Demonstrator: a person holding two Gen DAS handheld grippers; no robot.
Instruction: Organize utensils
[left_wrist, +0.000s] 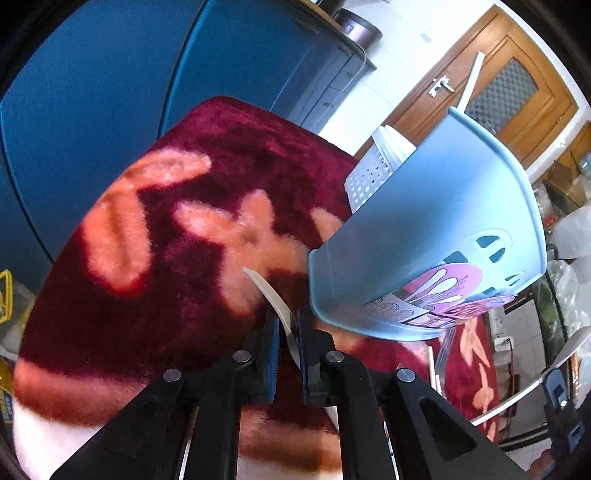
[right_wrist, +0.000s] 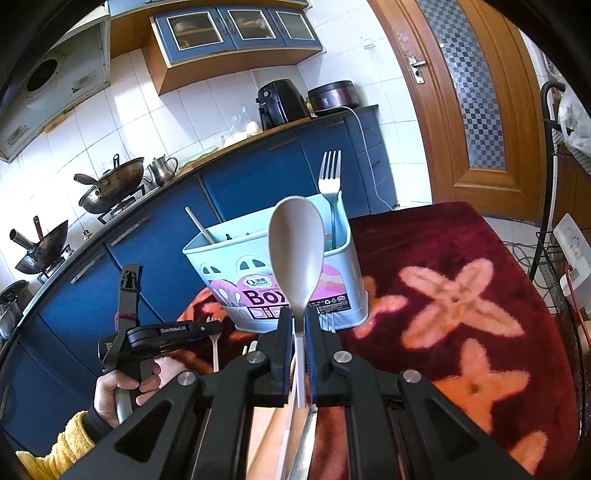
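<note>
Right beside the left gripper (left_wrist: 287, 325) stands the light blue utensil box (right_wrist: 295, 266), close on its right and filling much of that view; a white perforated basket (left_wrist: 371, 173) sits just behind it. From the right wrist view a steel fork (right_wrist: 330, 177) stands upright in the box's right compartment, and a thin handle (right_wrist: 199, 225) leans in the left one. More utensils lie on the cloth in front of the box: a white fork (right_wrist: 215, 338) near the box's left corner and metal tines (right_wrist: 327, 322) touching its front base.

Everything rests on a plush maroon cloth (right_wrist: 461, 295) with pale orange flower shapes covering the tabletop. Behind run blue kitchen cabinets (right_wrist: 251, 184), a counter with woks (right_wrist: 110, 184), a kettle (right_wrist: 162, 170) and a black air fryer (right_wrist: 280, 99), white wall tiles, and a wooden door (right_wrist: 472, 110).

The left gripper's fingers are pressed together on a flat white utensil (left_wrist: 271, 295), whose tip juts forward over the cloth. The right gripper (right_wrist: 300, 325) pinches the white stem of a grey spoon (right_wrist: 295, 243), bowl upright, in front of the box.
</note>
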